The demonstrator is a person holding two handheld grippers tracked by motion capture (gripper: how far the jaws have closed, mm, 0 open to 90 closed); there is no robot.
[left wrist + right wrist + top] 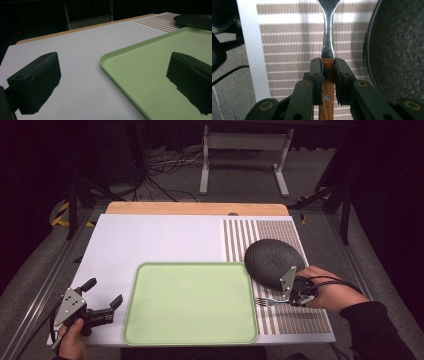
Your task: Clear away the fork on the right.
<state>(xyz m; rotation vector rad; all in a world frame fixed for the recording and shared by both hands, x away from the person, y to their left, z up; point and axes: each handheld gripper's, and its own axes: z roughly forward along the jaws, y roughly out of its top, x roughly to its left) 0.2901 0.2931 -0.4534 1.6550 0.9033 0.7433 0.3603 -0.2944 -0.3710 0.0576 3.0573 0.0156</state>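
My right gripper [292,300] is shut on the wooden handle of a fork [327,45], its pads pressing both sides of the handle. The fork [270,302] points left over the striped placemat [300,320], tines near the green tray [190,302]. A dark speckled plate [272,260] lies just beyond this gripper. At the table's front left corner my left gripper [102,297] stands open and holds nothing. In the left gripper view its two black jaws are spread wide, over the white tabletop [82,62] and the tray's corner [130,65].
The white board [150,240] covers most of the table, with a wooden edge at the back. The plate [402,47] lies close to the right of the held fork. Cables and a metal stand sit on the floor beyond the table.
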